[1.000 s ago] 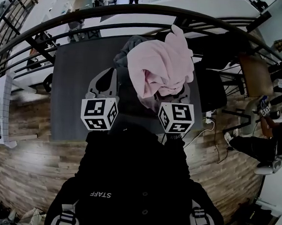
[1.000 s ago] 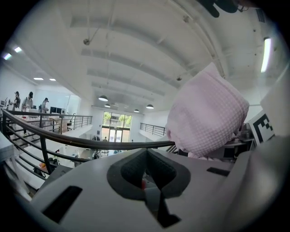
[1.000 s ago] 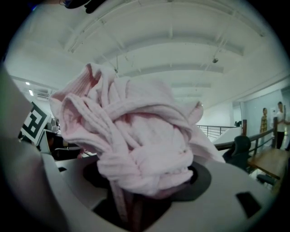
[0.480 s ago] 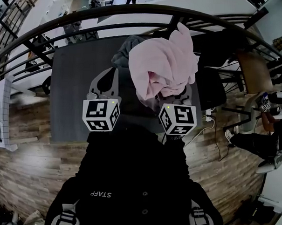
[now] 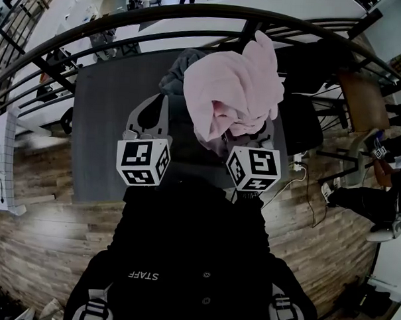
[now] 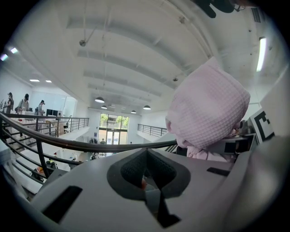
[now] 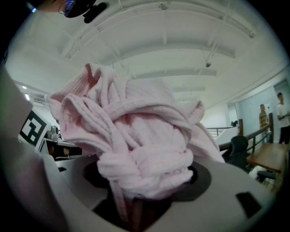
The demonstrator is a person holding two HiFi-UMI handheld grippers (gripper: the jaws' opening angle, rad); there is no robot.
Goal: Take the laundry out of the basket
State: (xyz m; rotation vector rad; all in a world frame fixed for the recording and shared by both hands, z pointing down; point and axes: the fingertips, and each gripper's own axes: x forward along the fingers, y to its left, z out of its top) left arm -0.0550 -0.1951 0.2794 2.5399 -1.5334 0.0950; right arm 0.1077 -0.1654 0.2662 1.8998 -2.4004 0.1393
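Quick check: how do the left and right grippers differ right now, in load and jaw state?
Load: the right gripper is clamped on a bunched pink cloth; the left gripper holds nothing.
Jaws: the left gripper's jaws are together on empty air; the right gripper's are closed on fabric.
Visibility: in the head view the cloth drapes over the right gripper's jaws, while the left gripper's show plainly.
Shared: both are raised side by side, pointing upward.

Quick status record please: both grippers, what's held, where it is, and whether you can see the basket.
left gripper: shut, nothing between the jaws
right gripper: shut on the pink towel
pink towel: bunched, held up over the dark table
grey garment: behind the towel, partly hidden
basket: not in view
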